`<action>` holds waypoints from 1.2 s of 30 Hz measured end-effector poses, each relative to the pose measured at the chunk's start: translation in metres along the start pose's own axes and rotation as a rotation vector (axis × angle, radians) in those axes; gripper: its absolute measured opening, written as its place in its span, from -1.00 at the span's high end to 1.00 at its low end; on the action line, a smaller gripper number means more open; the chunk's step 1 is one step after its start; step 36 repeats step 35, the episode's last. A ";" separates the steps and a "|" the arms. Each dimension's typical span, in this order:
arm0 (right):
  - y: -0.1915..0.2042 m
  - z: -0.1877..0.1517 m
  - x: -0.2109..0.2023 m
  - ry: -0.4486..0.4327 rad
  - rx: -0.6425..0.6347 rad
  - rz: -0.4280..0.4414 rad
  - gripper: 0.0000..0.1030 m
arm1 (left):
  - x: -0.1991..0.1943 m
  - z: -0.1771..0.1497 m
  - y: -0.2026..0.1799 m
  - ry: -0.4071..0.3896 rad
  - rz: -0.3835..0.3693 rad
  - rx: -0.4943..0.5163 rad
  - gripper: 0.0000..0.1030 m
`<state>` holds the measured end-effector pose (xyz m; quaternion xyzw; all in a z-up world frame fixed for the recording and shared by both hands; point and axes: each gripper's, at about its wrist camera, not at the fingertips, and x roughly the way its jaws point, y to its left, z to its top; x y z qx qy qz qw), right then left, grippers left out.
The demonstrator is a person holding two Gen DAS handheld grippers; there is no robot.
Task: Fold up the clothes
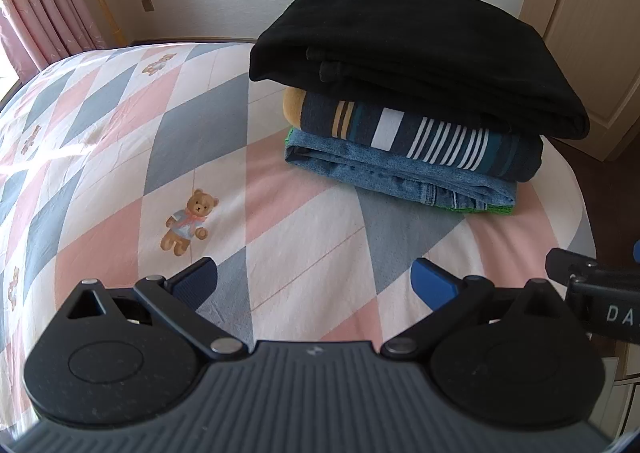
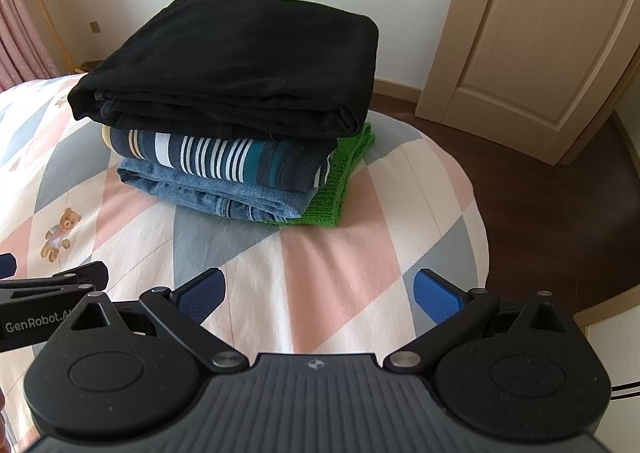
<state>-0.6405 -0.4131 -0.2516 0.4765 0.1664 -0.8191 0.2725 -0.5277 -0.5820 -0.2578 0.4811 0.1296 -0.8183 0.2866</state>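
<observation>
- Left claw [image 1: 314, 283]: released, blue pads spread wide, nothing between them; hangs over the bed's quilt [image 1: 120, 157], short of the clothes stack.
- Right claw [image 2: 318, 293]: also released, pads wide apart, empty; over the quilt near the bed's right edge, just beside the left claw.
- Each claw's body shows at the side margin of the other's view.
- Clothes stack sits on the bed toward its far right corner, four folded items, touching one on another.
- Top: black garment [image 2: 236, 57], largest, overhanging the layers under it.
- Below it: navy striped shirt [image 2: 224, 157] with white and teal bands; a tan bit shows at its left end.
- Next: folded blue jeans [image 2: 192, 189].
- Bottom: green knit [image 2: 344, 177], sticking out past the jeans on the right side.
- Quilt: pink, grey and white diamonds, teddy bear print [image 1: 188, 221] lying between left claw and stack.
- Beyond the bed: pink curtain [image 1: 44, 1] at left, pale wooden door [image 2: 532, 41] at right, dark floor.
</observation>
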 end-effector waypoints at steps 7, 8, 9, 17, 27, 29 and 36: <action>-0.003 0.003 0.004 -0.003 0.008 0.002 -1.00 | 0.004 0.003 -0.004 -0.005 0.003 0.013 -0.98; -0.004 0.004 0.004 -0.005 0.009 0.002 -1.00 | 0.004 0.004 -0.006 -0.005 0.001 0.016 -0.98; -0.006 0.004 0.004 -0.007 0.011 0.001 -1.00 | 0.005 0.004 -0.008 -0.006 -0.001 0.019 -0.98; -0.019 0.010 -0.003 -0.023 0.031 -0.003 -1.00 | 0.003 0.009 -0.019 -0.009 -0.028 0.022 -0.98; -0.032 0.013 -0.020 -0.049 0.048 0.016 -1.00 | -0.018 0.018 -0.026 -0.038 -0.034 0.016 -0.98; -0.034 0.014 -0.024 -0.054 0.046 0.023 -1.00 | -0.023 0.018 -0.026 -0.042 -0.039 0.005 -0.98; -0.040 0.012 -0.038 -0.072 0.029 0.049 -1.00 | -0.046 0.015 -0.030 -0.098 -0.037 -0.023 -0.98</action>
